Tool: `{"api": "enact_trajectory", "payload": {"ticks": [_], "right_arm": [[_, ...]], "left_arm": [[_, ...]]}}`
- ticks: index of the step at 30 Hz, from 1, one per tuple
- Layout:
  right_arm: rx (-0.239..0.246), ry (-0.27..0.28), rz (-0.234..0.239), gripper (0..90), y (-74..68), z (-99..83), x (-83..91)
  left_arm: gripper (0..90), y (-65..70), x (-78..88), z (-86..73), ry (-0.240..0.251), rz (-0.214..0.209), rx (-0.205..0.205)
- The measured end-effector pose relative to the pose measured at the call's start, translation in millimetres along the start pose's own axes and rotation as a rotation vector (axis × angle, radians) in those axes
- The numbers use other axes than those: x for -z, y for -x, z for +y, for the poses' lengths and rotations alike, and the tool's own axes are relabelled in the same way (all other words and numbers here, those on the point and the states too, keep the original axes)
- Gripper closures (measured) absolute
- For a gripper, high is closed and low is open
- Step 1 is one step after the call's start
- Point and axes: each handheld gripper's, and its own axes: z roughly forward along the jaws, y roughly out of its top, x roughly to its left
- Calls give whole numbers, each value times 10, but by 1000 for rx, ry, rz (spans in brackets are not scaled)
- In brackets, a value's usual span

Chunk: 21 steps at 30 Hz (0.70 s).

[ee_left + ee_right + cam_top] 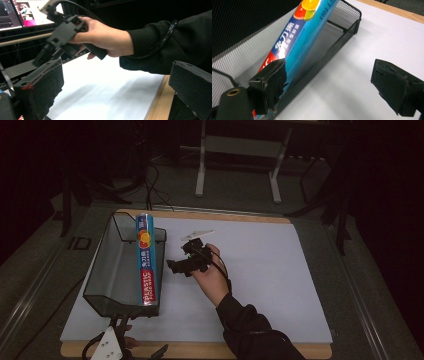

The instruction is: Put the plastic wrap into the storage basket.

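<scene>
A long blue plastic-wrap box (145,260) with orange fruit print lies along the right-hand rim of a black mesh basket (107,270), one end raised toward the far side. In the right gripper view the box (304,37) leans on the basket's wall (337,37). My right gripper (176,266) is held above the white sheet just right of the box, and it stands open (333,87) with nothing between its jaws. My left gripper (119,321) sits at the table's near edge by the basket's near corner, open (115,92) and empty.
A white sheet (260,270) covers a wooden board (200,351). The person's right hand (105,40) and dark sleeve (175,45) cross in front of the left gripper. Monitors (22,12) glow behind. A metal stand (237,160) rises beyond the table.
</scene>
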Motion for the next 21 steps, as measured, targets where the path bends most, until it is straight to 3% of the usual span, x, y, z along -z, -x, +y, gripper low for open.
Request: {"api": "enact_trajectory", "payload": {"ticks": [11, 15, 21], "right_arm": [[31, -12, 5, 129, 127, -334, 232], [63, -18, -19, 129, 182, -457, 277], [54, -15, -21, 129, 279, -600, 388]], "left_arm": [[6, 11, -17, -2, -3, 0, -1], [6, 14, -22, -3, -7, 2, -5], [6, 17, -28, -6, -6, 4, -6]]}}
